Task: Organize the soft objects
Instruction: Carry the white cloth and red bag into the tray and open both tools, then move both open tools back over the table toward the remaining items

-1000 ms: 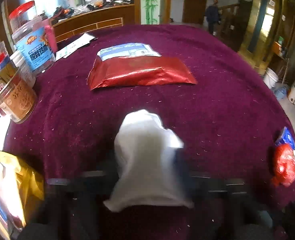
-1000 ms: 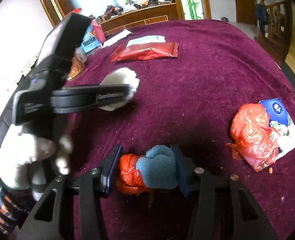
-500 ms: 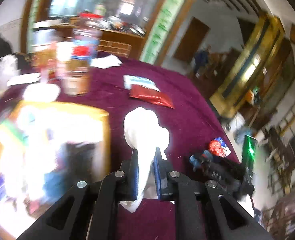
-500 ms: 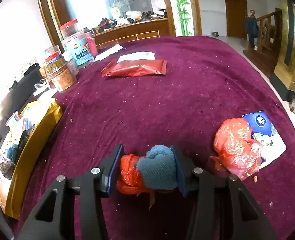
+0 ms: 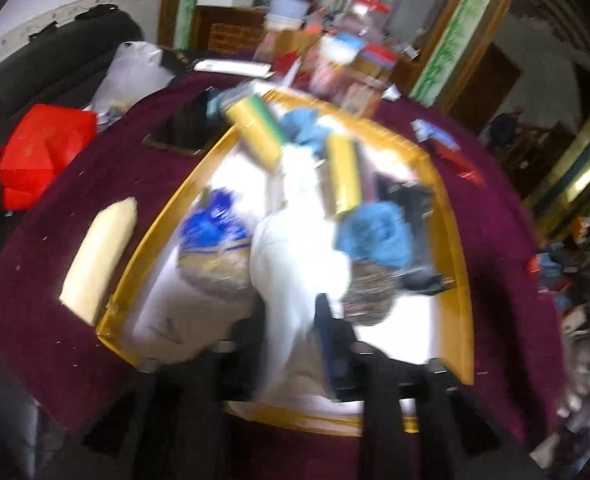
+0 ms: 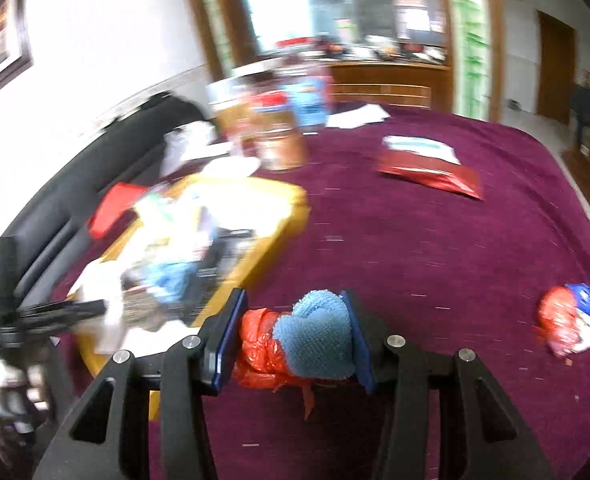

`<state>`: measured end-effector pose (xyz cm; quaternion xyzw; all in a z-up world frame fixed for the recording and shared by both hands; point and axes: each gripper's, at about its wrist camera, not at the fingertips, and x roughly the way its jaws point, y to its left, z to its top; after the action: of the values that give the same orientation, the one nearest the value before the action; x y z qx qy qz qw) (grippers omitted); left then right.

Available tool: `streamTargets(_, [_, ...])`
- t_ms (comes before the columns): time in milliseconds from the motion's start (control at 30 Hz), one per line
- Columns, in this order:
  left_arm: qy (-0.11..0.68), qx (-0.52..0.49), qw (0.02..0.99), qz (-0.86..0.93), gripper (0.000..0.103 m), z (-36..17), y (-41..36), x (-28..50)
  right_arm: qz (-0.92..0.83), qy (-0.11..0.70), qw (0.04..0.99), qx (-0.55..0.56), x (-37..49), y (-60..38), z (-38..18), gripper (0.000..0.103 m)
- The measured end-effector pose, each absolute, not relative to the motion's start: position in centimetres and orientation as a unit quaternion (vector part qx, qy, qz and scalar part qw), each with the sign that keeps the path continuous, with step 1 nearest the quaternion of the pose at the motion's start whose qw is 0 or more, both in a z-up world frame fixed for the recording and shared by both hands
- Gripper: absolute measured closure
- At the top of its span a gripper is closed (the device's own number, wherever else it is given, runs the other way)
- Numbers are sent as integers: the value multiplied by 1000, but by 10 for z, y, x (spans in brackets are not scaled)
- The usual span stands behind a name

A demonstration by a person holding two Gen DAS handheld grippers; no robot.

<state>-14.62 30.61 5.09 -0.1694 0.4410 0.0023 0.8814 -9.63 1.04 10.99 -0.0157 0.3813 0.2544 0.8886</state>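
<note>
1. Hovering your left gripper [image 5: 291,344] over the yellow-rimmed tray [image 5: 163,216] puts the white cloth [image 5: 295,256] above the pile it belongs with. That looks like the reason for holding it here and not over the bare maroon tablecloth [image 5: 75,340].
2. The left jaws are opening, with the white cloth hanging between them. The picture is too blurred to say whether the pads have let go of it.
3. The tray already holds soft things, among them a blue cloth [image 5: 375,236] and a yellow sponge [image 5: 345,176], so it seems to be the collecting place.
4. Your right gripper [image 6: 291,344] is clamped on a blue cloth bundle [image 6: 315,340] pressed together with a red plastic bag [image 6: 259,348]. Squeezing both between the pads likely keeps the limp pair from slipping apart.
5. You carry that pair above the tablecloth, just beside the tray's near corner, which suggests it goes in next.
6. A second red bag with a blue-and-white packet [image 6: 571,324] lies well apart on the right side of the table, not yet gathered.
7. Watch the tray's rim when you release: a cloth draped over it may slide out.
</note>
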Motion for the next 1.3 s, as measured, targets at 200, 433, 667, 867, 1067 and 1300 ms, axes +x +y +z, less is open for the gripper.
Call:
streamTargets(200, [438, -178, 881, 20, 45, 38, 308, -154, 339, 403, 848, -61, -129, 91, 104, 56])
streamTargets(433, [357, -194, 913, 39, 36, 73, 330, -185, 353, 421, 822, -148, -145, 155, 70, 56])
streamTargets(667, [334, -202, 919, 49, 35, 78, 343, -189, 333, 422, 825, -170, -133, 168, 56, 44])
streamTargets(867, [341, -220, 913, 39, 31, 79, 355, -187, 329, 415, 839, -125, -125, 160, 78, 31])
streamTargets(1067, [333, -217, 916, 55, 31, 85, 361, -186, 307, 426, 845, -99, -120, 151, 75, 31])
streamTargets(1300, [308, -145, 933, 119, 31, 85, 353, -189, 302, 411, 856, -87, -127, 149, 85, 31])
